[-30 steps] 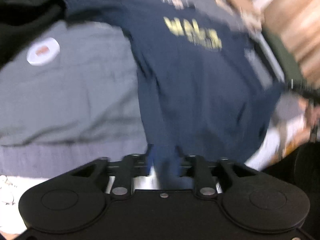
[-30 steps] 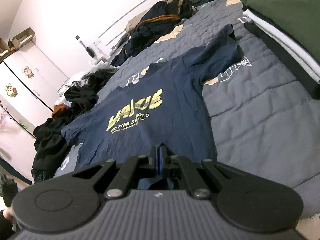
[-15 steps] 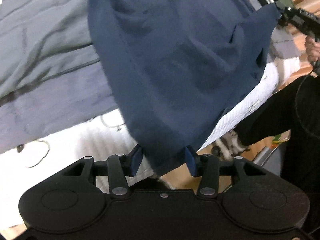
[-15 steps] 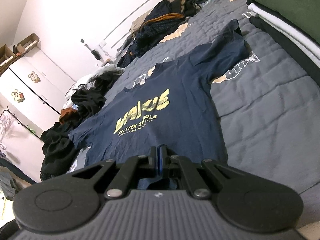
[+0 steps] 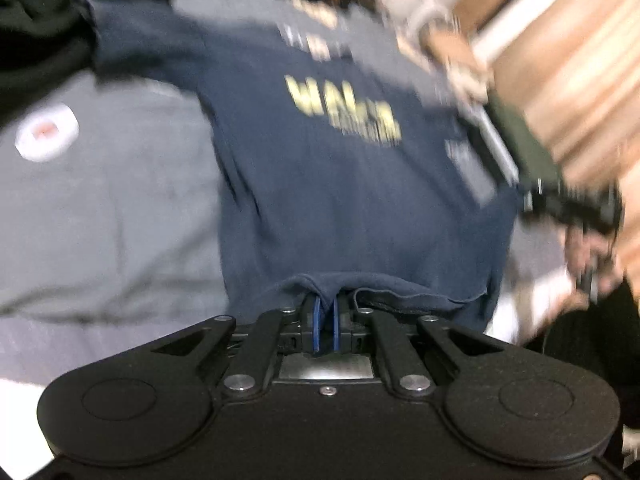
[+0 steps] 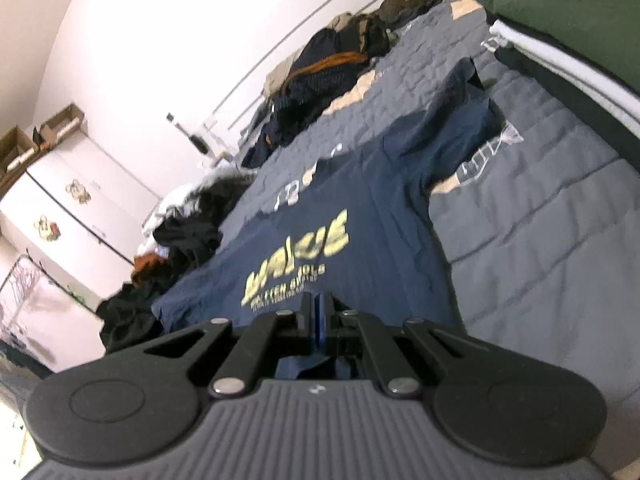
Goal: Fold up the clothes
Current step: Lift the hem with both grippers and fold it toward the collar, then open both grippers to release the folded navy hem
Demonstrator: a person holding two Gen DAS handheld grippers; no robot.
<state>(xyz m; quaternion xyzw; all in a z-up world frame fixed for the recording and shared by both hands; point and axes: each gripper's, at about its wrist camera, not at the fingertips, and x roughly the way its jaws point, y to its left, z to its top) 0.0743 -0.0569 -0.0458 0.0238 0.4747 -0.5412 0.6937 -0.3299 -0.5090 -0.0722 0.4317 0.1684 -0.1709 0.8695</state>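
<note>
Along the near hem of the navy T-shirt [image 5: 360,200], left claw [image 5: 325,320] and right claw [image 6: 319,326] each pinch a corner; the shirt's length runs away toward its collar.

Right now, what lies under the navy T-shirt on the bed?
The navy T-shirt lies spread on a grey quilted bedspread, whose pale printed patterns show at the shirt's edges. What the bedspread looks like beneath the shirt is covered.

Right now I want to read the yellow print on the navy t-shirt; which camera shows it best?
The right wrist view: the yellow print is fairly sharp there, large letters over smaller lines, on the t-shirt spread on the bed. The left wrist view shows the print too, but motion blur smears it.
</note>
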